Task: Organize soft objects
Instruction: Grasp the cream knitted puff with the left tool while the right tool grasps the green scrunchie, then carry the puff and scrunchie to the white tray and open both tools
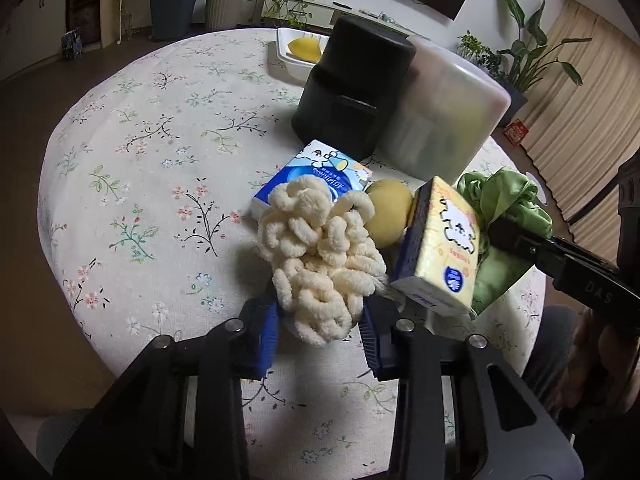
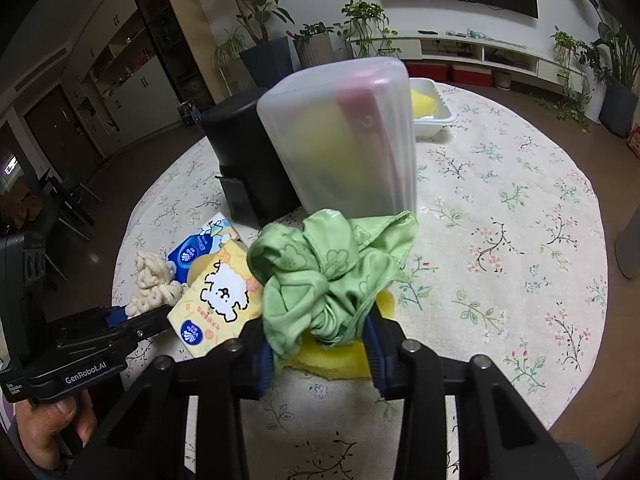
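Cream chenille cloth sits pinched between blue pads of left gripper, low over floral tablecloth, w/ blue tissue pack just behind. Right gripper is clamped on bunched green satin cloth, above a yellow sponge; yellow tissue pack lies beside it. Frosted plastic box lies on its side, yellow & pink items blurred inside. White tray at far edge holds a yellow sponge piece.
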`<state>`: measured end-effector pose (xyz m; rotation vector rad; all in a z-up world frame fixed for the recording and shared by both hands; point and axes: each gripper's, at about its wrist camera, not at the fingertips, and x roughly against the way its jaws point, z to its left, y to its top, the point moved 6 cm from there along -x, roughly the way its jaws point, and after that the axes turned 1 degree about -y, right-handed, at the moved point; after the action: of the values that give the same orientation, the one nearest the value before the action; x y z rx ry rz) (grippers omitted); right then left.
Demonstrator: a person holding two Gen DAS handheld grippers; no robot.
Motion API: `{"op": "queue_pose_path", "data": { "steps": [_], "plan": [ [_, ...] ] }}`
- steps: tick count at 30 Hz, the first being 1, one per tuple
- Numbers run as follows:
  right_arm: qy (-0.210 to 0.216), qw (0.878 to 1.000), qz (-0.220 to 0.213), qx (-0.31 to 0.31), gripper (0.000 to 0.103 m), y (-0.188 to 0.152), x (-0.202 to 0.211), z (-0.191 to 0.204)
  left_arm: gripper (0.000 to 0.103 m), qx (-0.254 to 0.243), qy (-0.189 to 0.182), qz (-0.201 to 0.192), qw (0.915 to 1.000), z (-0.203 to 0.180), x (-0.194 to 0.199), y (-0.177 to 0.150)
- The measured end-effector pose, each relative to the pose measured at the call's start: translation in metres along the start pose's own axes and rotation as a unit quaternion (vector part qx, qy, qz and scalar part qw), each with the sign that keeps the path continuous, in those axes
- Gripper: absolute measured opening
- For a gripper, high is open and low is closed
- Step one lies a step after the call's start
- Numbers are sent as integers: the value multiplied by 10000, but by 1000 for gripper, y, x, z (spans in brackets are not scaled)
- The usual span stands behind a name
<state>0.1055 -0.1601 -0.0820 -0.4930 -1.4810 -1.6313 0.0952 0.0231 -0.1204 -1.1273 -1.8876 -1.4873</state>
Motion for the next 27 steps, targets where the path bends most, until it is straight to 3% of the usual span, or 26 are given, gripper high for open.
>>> {"op": "queue_pose_path", "data": {
  "steps": [9, 27],
  "plan": [
    [-35, 9997, -250, -18, 39, 3, 19, -2, 32, -36, 14, -129, 9999, -5, 20, -3],
    [-82, 9998, -175, 100, 39, -5, 51, -13, 32, -205, -35, -124, 9997, -14, 37, 3]
  ]
}}
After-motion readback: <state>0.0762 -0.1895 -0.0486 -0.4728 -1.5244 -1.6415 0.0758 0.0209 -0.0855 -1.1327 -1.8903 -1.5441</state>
